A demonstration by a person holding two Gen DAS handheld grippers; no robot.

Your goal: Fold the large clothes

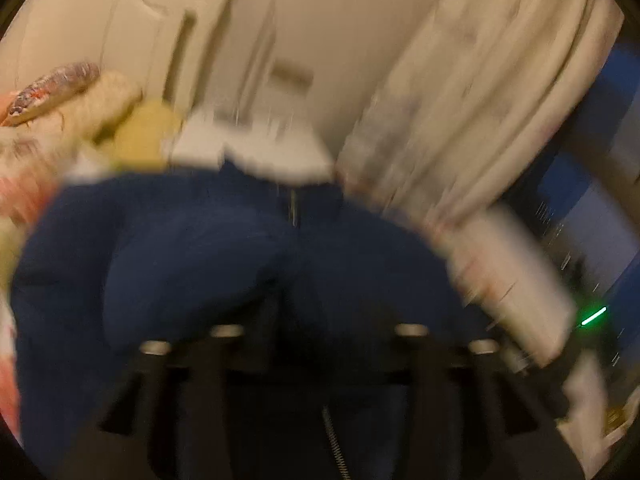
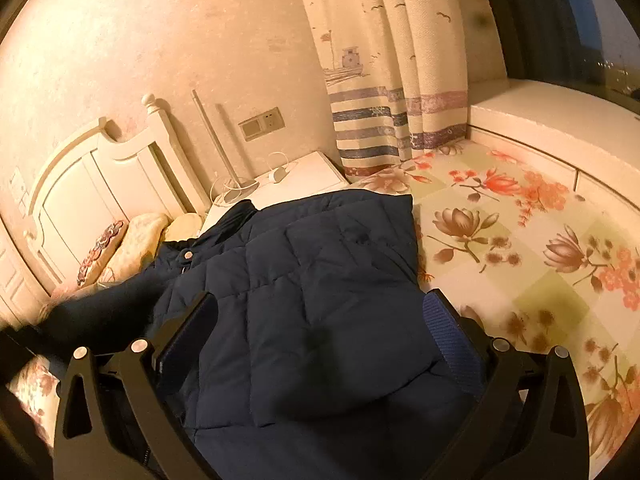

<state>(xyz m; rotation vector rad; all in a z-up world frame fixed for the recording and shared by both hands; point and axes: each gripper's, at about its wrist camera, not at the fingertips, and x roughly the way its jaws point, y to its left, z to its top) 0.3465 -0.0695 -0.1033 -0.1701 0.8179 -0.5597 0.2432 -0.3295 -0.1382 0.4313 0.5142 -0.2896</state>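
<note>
A navy quilted jacket (image 2: 316, 280) lies on a floral bedsheet (image 2: 532, 248), its collar toward the headboard. My right gripper (image 2: 316, 312) is open, its fingers wide apart over the jacket's lower part, one finger (image 2: 188, 336) on the left and one (image 2: 452, 328) on the right. The left wrist view is heavily blurred. It shows the navy jacket (image 1: 192, 248) bunched right over my left gripper (image 1: 316, 320), whose fingertips are hidden in the dark fabric. A zipper (image 1: 334, 436) hangs low in the middle.
A white headboard (image 2: 92, 184) and pillows (image 2: 120, 244) stand at the left. A white nightstand (image 2: 296, 180) with cables stands by the wall. A striped curtain (image 2: 392, 120) hangs behind. A raised window ledge (image 2: 560, 120) borders the bed at the right.
</note>
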